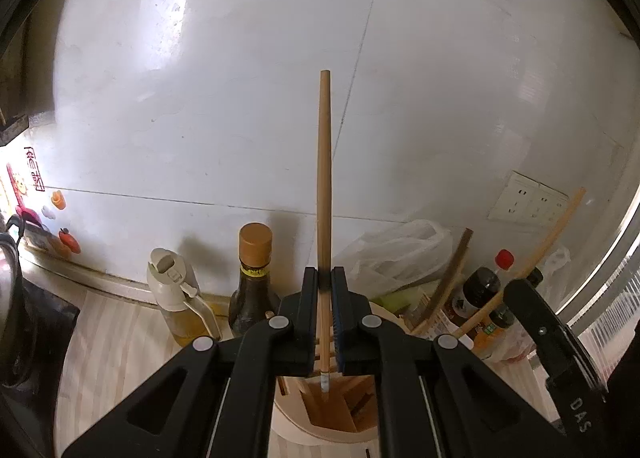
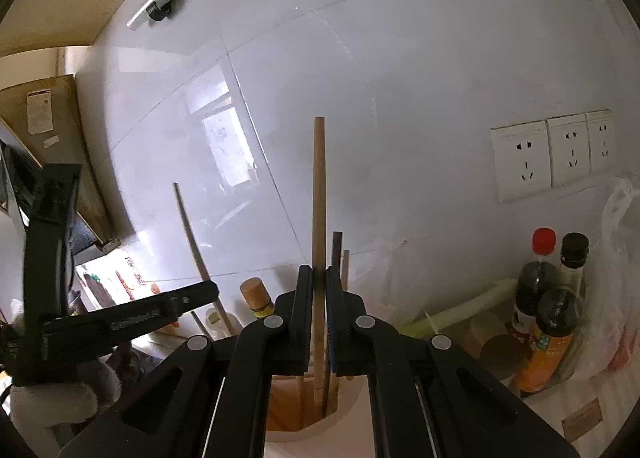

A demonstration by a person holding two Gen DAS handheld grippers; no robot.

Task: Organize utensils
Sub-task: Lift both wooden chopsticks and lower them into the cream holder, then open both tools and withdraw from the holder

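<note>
In the left wrist view my left gripper (image 1: 325, 278) is shut on a light wooden chopstick (image 1: 325, 161) that stands upright, its lower tip inside the cream utensil holder (image 1: 288, 418). At the right of that view my right gripper (image 1: 516, 286) grips a slanted chopstick (image 1: 552, 234). In the right wrist view my right gripper (image 2: 319, 276) is shut on an upright wooden chopstick (image 2: 319, 197) whose lower end sits in the utensil holder (image 2: 352, 406). A dark chopstick (image 2: 336, 254) stands in the holder just behind. My left gripper (image 2: 212, 288) shows at the left with its thin chopstick (image 2: 192, 234).
An oil bottle (image 1: 176, 298) and a dark sauce bottle (image 1: 254, 282) stand against the white tiled wall left of the holder. To its right are a plastic bag (image 1: 396, 254), several sauce bottles (image 2: 556, 338) and wall sockets (image 2: 520, 161).
</note>
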